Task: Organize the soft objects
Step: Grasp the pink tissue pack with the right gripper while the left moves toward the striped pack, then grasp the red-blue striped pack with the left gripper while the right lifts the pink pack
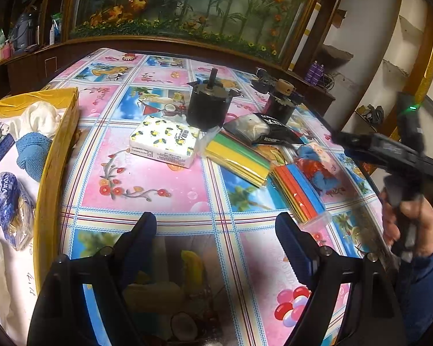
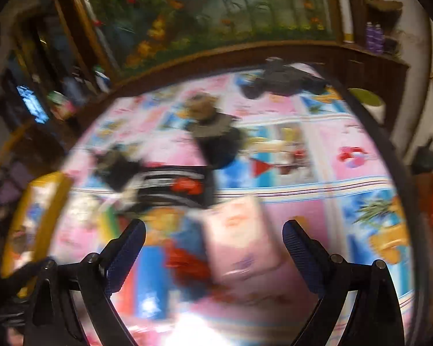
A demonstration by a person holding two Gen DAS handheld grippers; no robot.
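My left gripper point(image 1: 216, 230) is open and empty above the patterned tablecloth. A yellow box point(image 1: 47, 178) at the left holds a blue knitted piece point(image 1: 33, 151), white cloth point(image 1: 40, 118) and blue tissue packs point(image 1: 10, 201). On the table lie a lemon-print tissue pack point(image 1: 166, 141), coloured sponge sheets in bags point(image 1: 239, 155), a black pouch point(image 1: 262, 128) and a red-and-blue soft toy point(image 1: 317, 170). My right gripper point(image 2: 213, 233) is open; its view is blurred. A pink tissue pack point(image 2: 242, 242) and the toy point(image 2: 190, 265) lie just ahead of it.
Two black motor-like cylinders point(image 1: 206, 106) point(image 1: 281, 102) stand at the back of the table. A wooden cabinet with a landscape picture point(image 1: 187, 8) runs behind. The right hand and its gripper body point(image 1: 401, 155) show at the table's right edge.
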